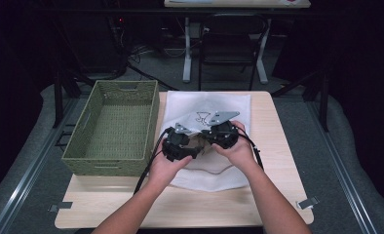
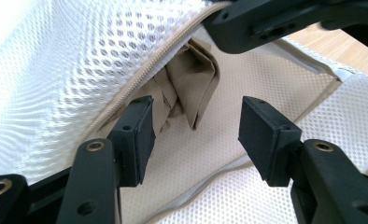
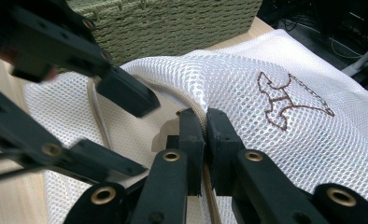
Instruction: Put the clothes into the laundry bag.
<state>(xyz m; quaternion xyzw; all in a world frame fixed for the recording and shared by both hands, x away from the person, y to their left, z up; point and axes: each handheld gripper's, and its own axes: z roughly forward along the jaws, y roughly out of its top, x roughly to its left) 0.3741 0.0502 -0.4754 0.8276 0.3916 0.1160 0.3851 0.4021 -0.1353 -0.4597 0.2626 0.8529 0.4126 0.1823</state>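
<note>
Right gripper [image 3: 205, 140] pinches the zipper edge of the mesh bag [image 1: 207, 112], lifting the mouth so it gapes. Left gripper [image 2: 196, 135] sits inside that mouth, jaws apart and empty, the beige cloth [image 2: 191, 84] just beyond at twelve o'clock. Basket [image 1: 113, 127] waits at nine o'clock.

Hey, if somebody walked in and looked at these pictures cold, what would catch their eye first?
Probably the white mesh laundry bag spread in the middle of the wooden table, with both hands working at its opening. The right gripper is shut on the bag's zipper edge, holding the mouth open, while the left gripper hangs open in front of a folded beige cloth tucked inside. A green woven basket sits at the bag's left.
</note>
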